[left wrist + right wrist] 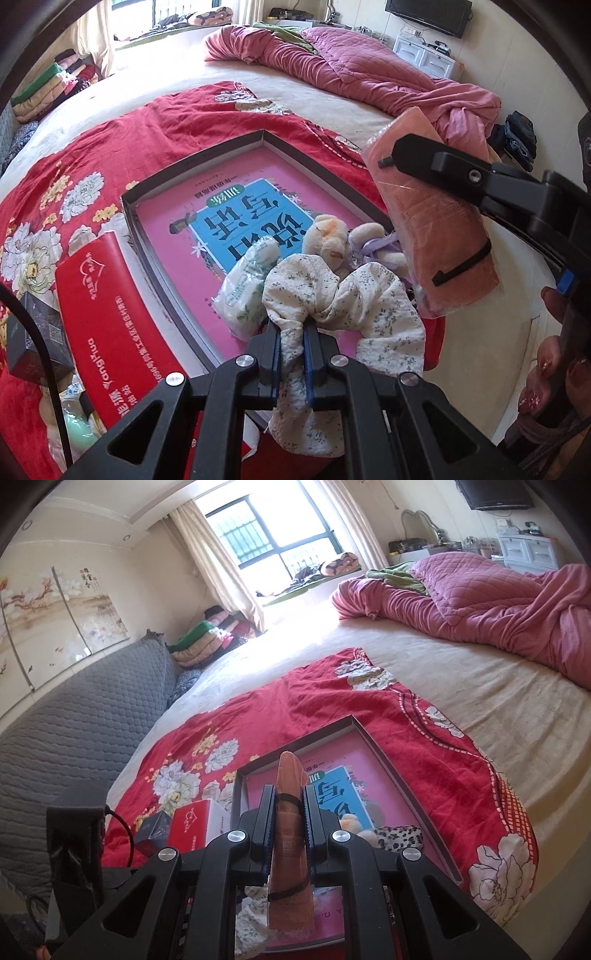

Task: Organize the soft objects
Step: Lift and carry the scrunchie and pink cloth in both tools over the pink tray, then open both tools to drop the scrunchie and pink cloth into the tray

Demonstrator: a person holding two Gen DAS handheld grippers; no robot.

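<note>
Holding a floral cloth (343, 295), the left claw (293, 354) is clamped on a gathered fold, most of the fabric hanging loose over the near end of the shallow box (127, 206) on the bed. The right claw (289, 823) is clamped on a peach towel in a clear sleeve (290, 849), poised above the same box. Risks noted: the loose fabric may drape over the box wall rather than land inside; the slick sleeve may slide between the pads. The plush bear (327, 236) and the white packet (247, 288) already crowd that end, so a release there may pile or spill items.
</note>
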